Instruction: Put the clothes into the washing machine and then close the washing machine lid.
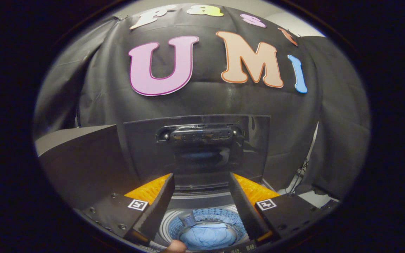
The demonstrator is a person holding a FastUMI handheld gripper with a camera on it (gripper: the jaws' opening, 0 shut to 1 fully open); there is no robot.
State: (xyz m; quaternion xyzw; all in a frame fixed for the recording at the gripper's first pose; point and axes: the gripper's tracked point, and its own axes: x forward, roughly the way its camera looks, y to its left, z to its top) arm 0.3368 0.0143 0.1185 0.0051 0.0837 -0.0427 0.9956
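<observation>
A top-loading washing machine [188,200] sits below me with its dark glass lid [197,151] standing upright, a handle along the lid's top edge. Down in the drum [209,216] lies a light blue garment [207,236], visible between my fingers. My gripper [201,182] hovers above the drum opening with its fingers spread wide apart and nothing between them. The fingertips point toward the raised lid, short of touching it.
A dark flat-topped block [79,154] stands to the left of the machine. Black cloth hangs behind and to the right, with cables [299,175] near the floor at the right. A fingertip [175,246] of a person shows by the drum's near rim.
</observation>
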